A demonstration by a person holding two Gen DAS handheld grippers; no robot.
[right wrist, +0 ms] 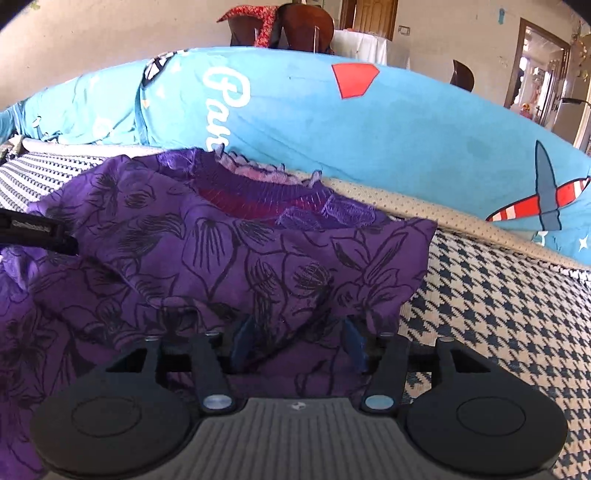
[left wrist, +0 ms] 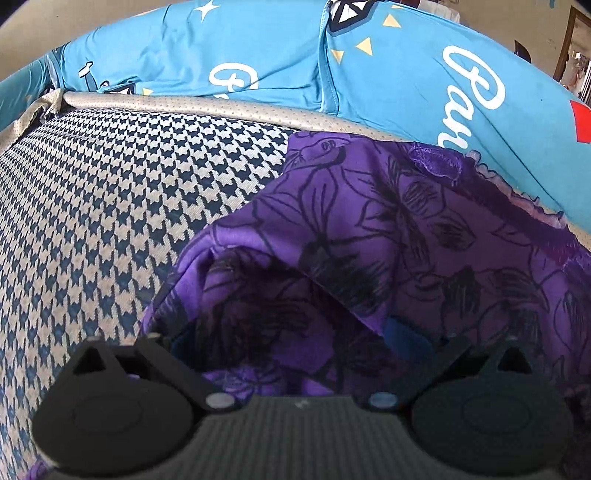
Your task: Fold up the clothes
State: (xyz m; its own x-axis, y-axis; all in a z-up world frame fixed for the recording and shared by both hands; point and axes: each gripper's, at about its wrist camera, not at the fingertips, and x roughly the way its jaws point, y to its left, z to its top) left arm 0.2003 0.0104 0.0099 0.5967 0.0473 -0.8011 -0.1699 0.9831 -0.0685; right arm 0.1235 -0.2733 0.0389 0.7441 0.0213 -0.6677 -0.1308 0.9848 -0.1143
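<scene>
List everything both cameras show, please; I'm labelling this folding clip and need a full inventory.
Purple garment: one, purple with black flower outlines and a frilled neckline, lying rumpled on the houndstooth surface.
Houndstooth surface: one, navy and cream, under the garment.
Blue bedding: bundle, light blue with white script and red shapes, along the far edge.
Dotted trim: one, beige, between houndstooth and bedding.
Wooden chair: one, dark brown, background, red patterned cloth draped on it.
Doorway: one, brown frame, far right.
Left claw: black, open, fabric draped over its fingers.
Right claw: black with blue pads, open, fabric between fingers.

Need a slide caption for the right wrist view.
Right tool buried in purple floral garment on houndstooth cushion.
</scene>
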